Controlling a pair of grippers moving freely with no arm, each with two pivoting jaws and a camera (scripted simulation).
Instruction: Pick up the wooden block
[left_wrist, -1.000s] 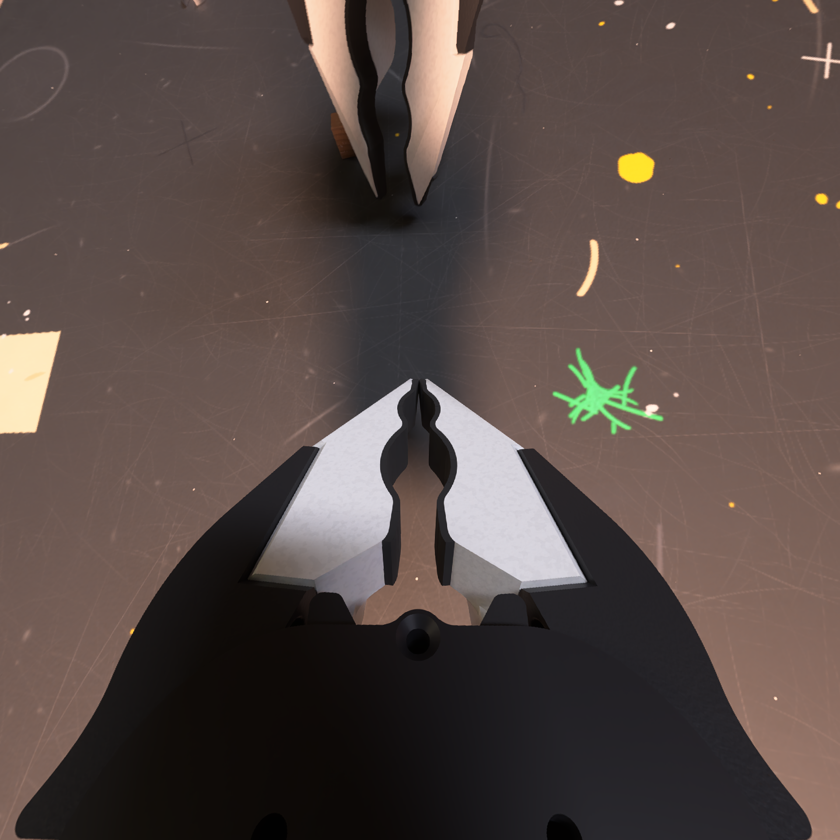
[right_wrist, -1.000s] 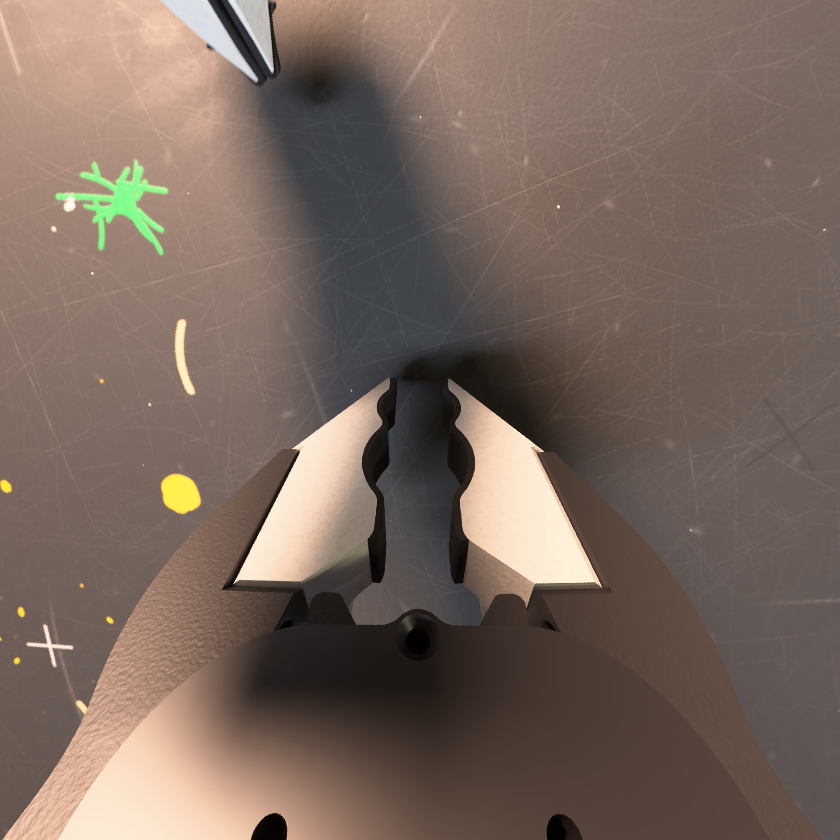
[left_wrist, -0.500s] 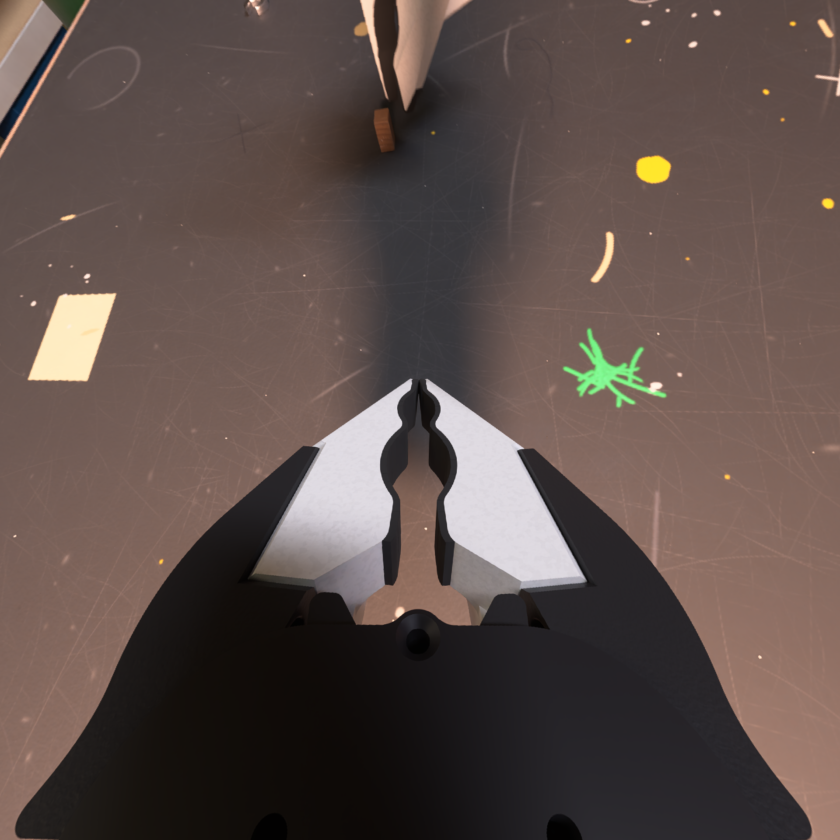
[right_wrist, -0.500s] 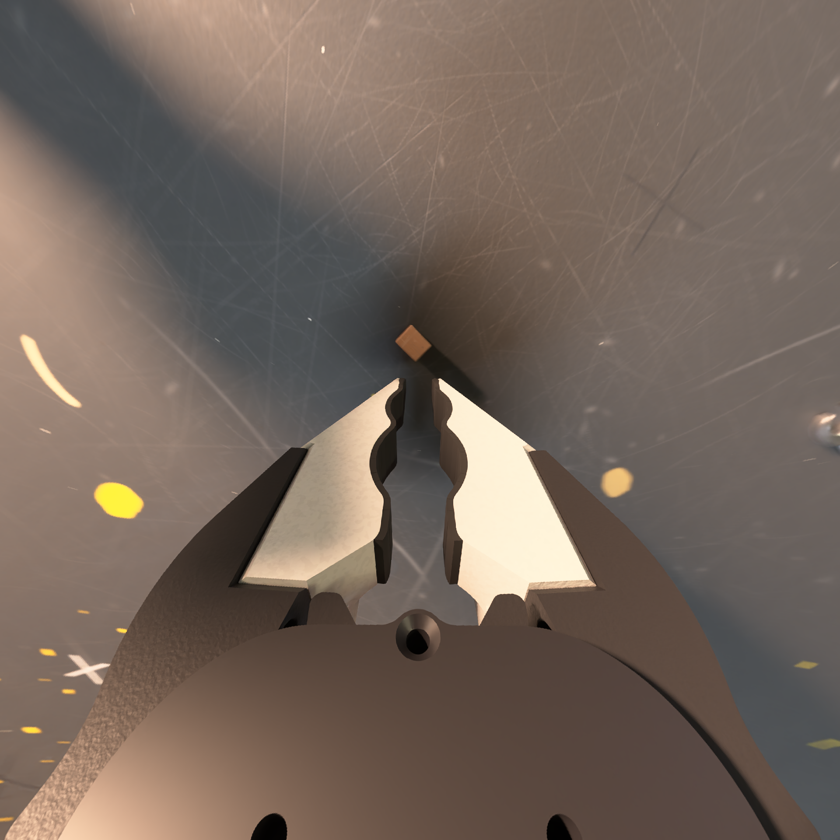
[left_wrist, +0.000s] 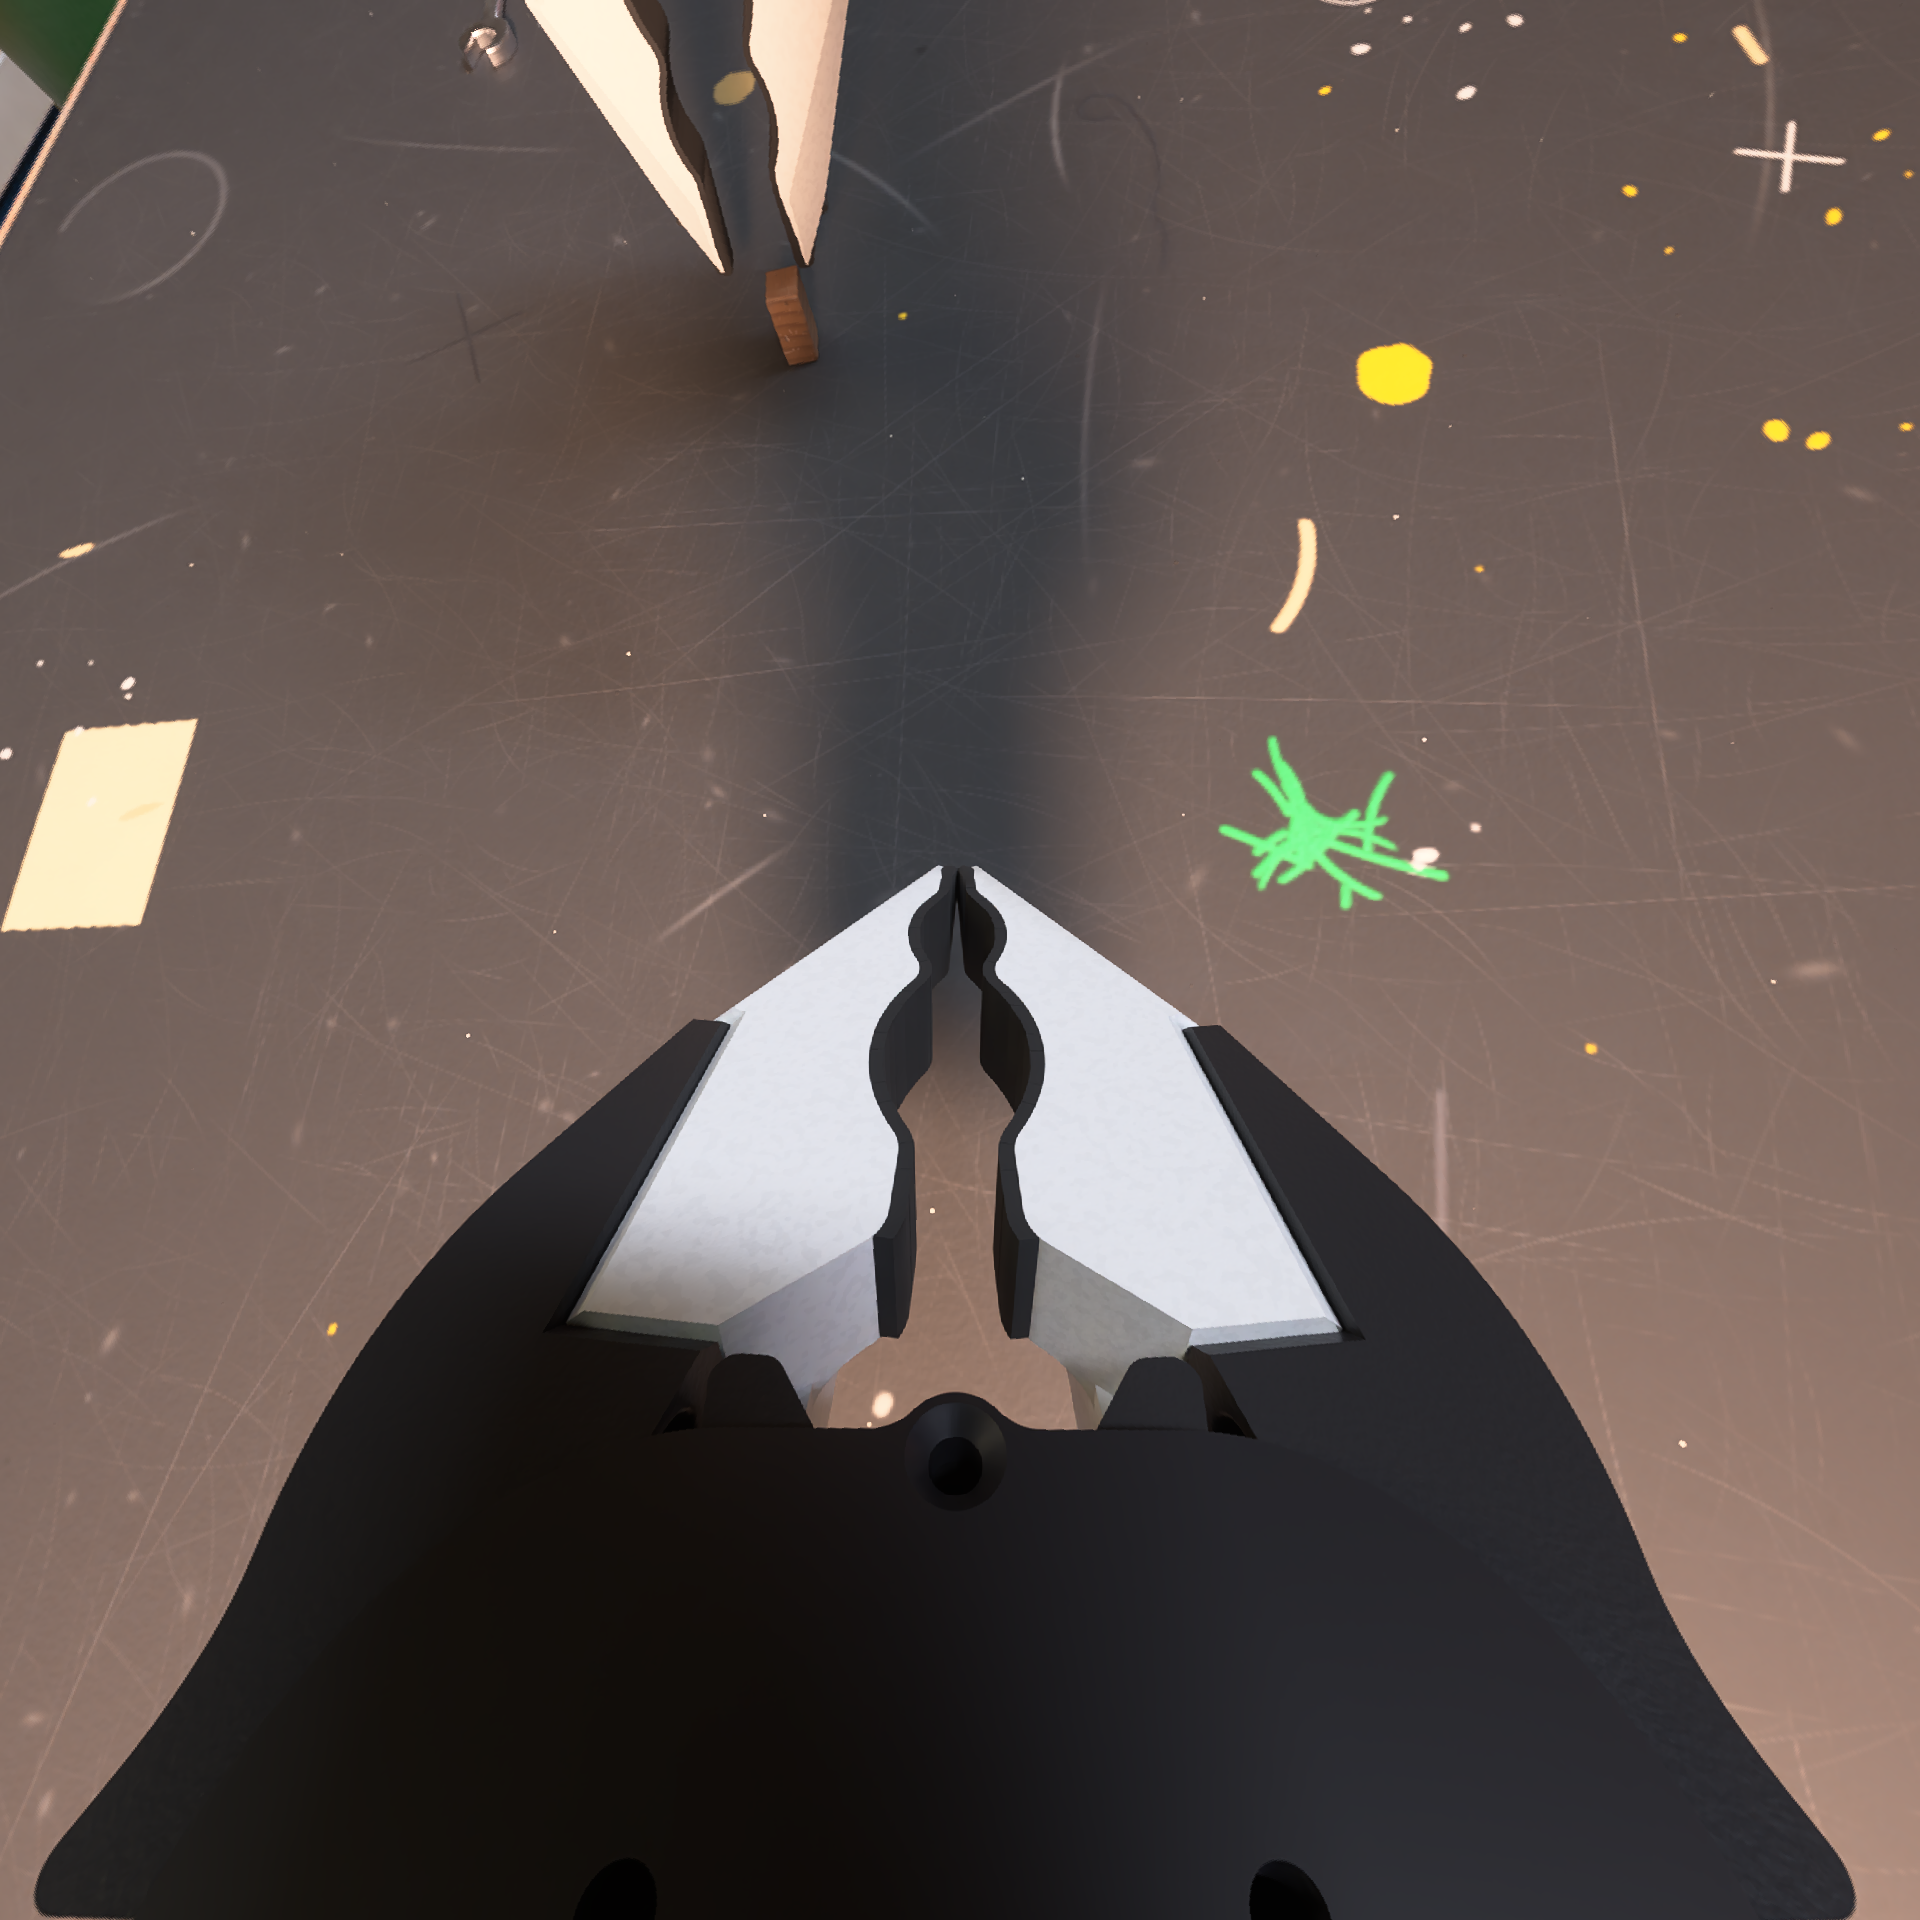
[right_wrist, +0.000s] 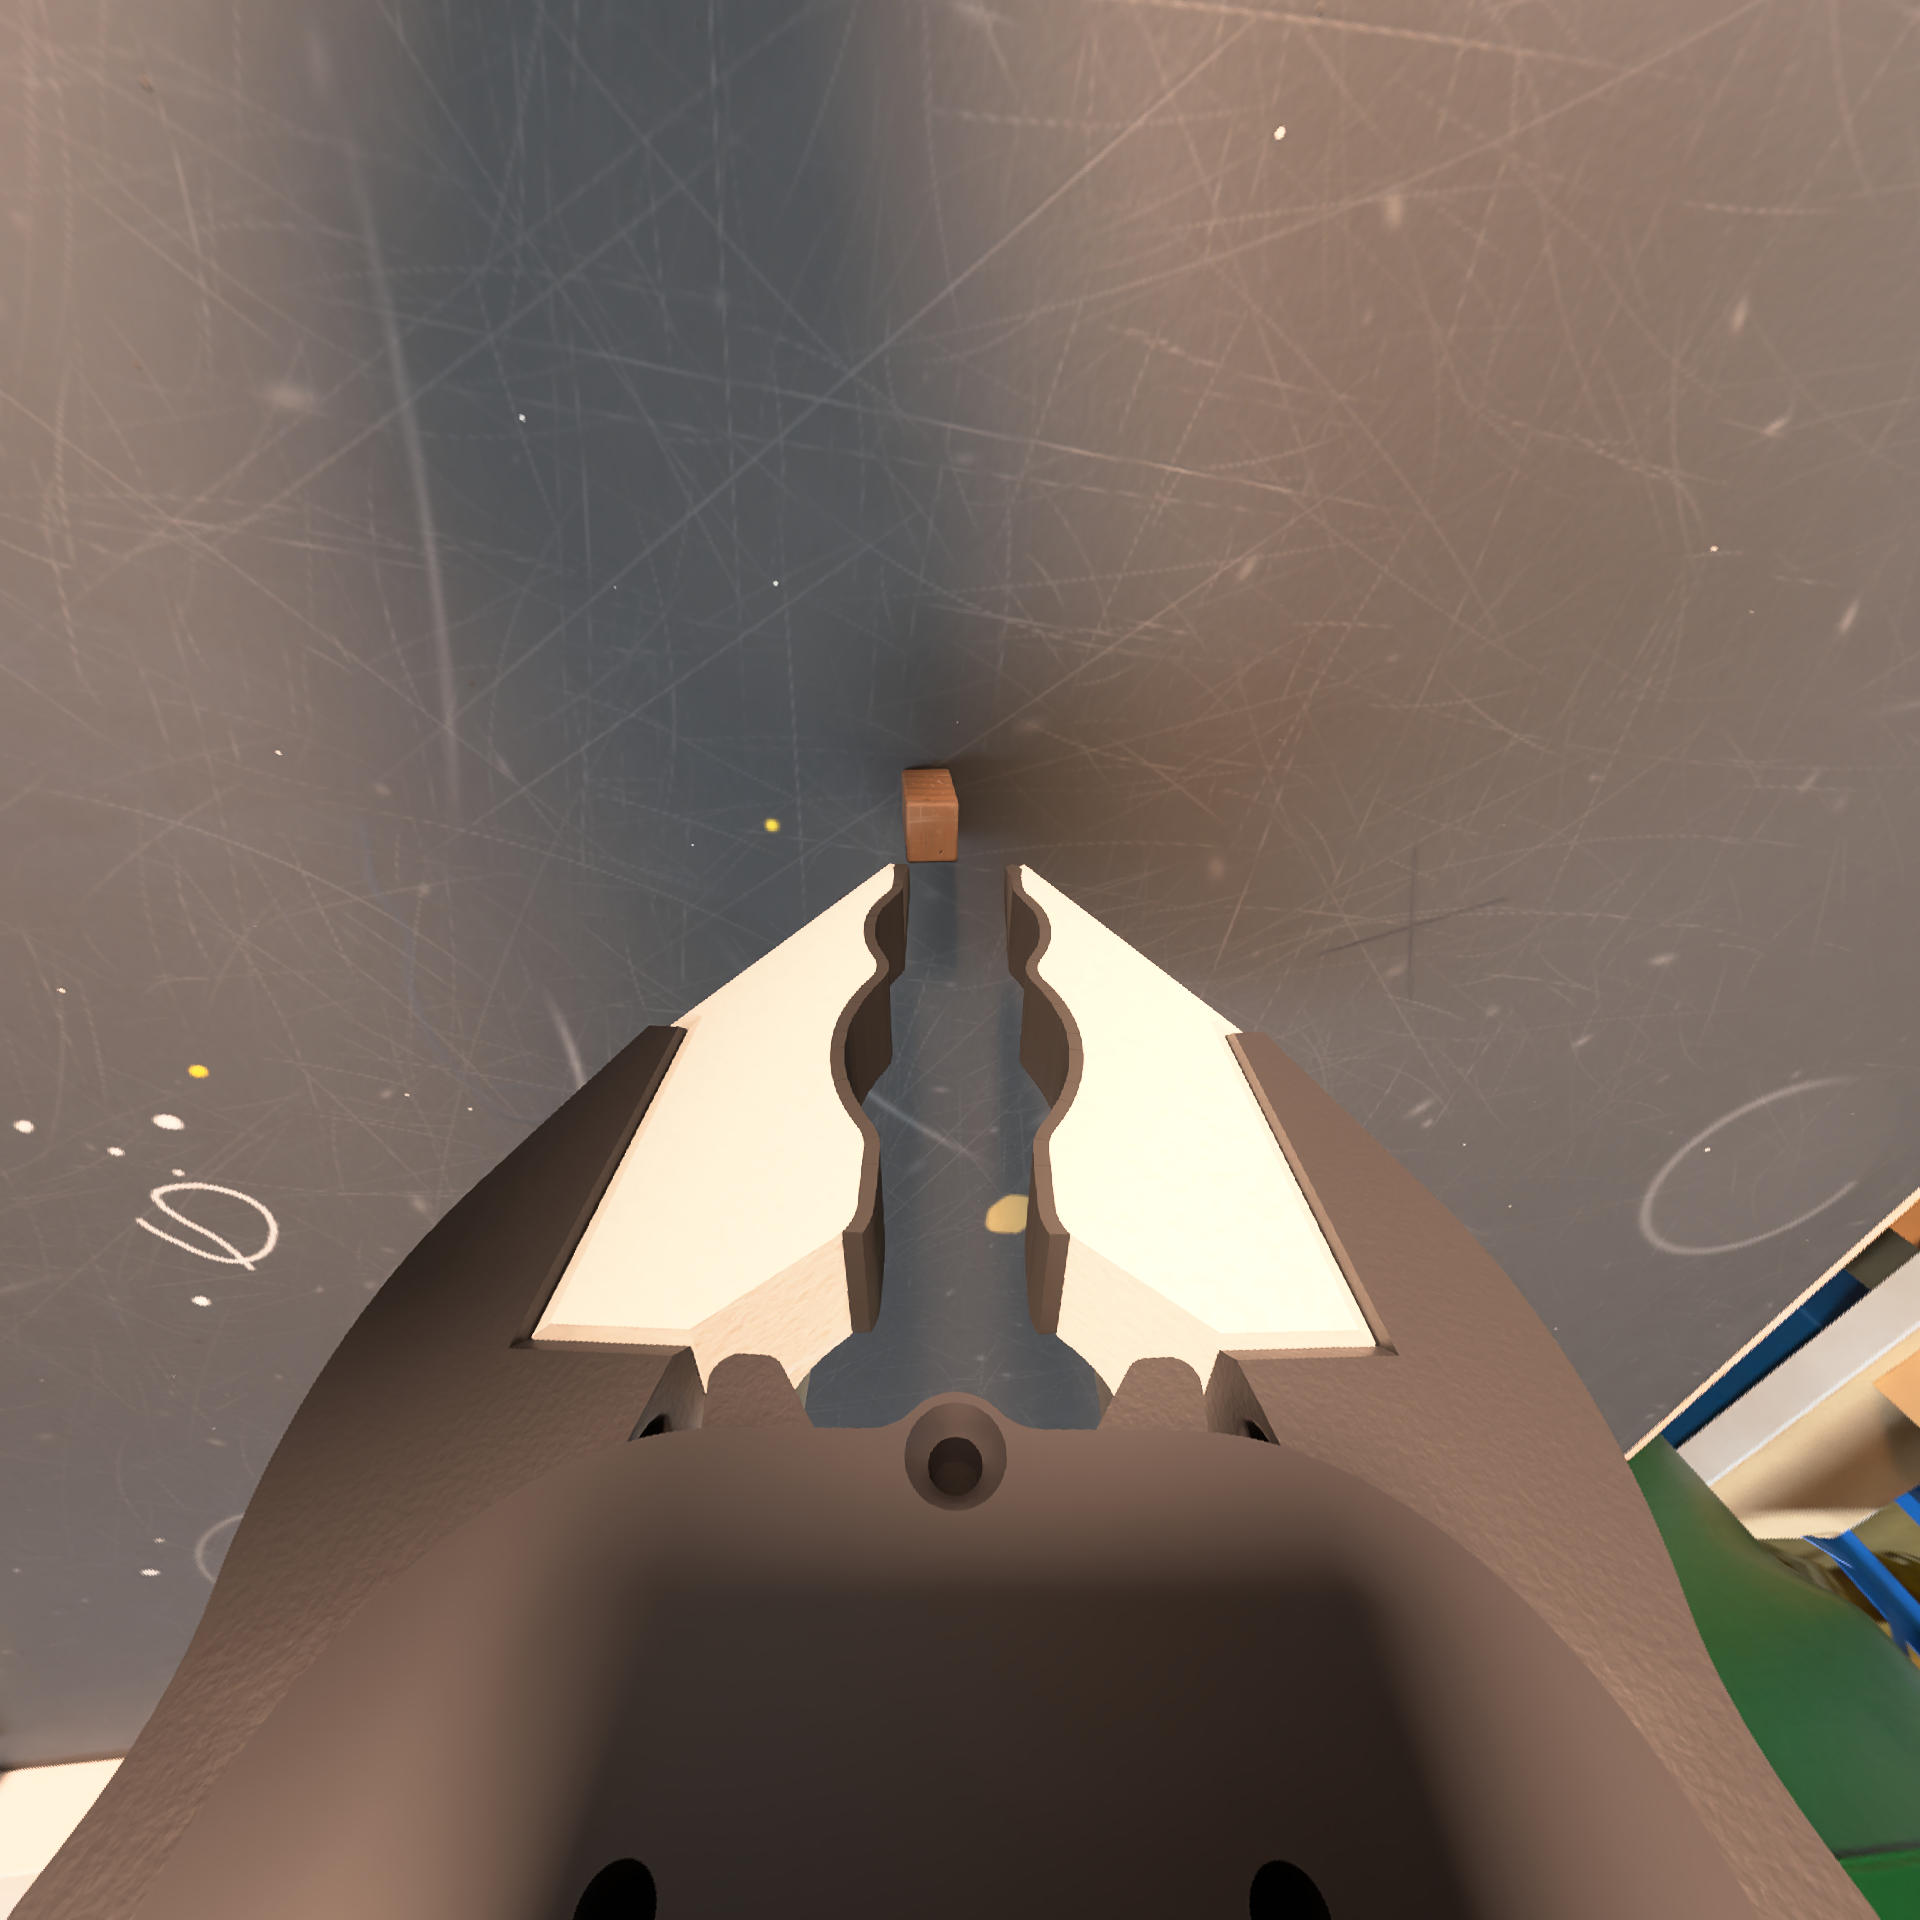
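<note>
Right gripper (right_wrist: 956, 871) fingers (right_wrist: 769, 1091) parted, wooden block (right_wrist: 928, 815) just beyond their tips on scratched tabletop (right_wrist: 1351, 468).

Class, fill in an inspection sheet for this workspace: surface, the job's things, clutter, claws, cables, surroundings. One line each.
Surface: dark scratched tabletop with yellow paint dots, a green scribble and chalk marks.
Job's things: small brown wooden block on the tabletop, just ahead of the right claw's tips, not gripped.
Clutter: pale yellow rectangular patch; small silver metal piece at the far edge.
Claws: left claw shut on nothing, far from the block; right claw open, with the block nearer its left finger.
Cables: nothing seen.
Surroundings: green floor and blue-edged shapes beyond the table corner, unclear.
</note>
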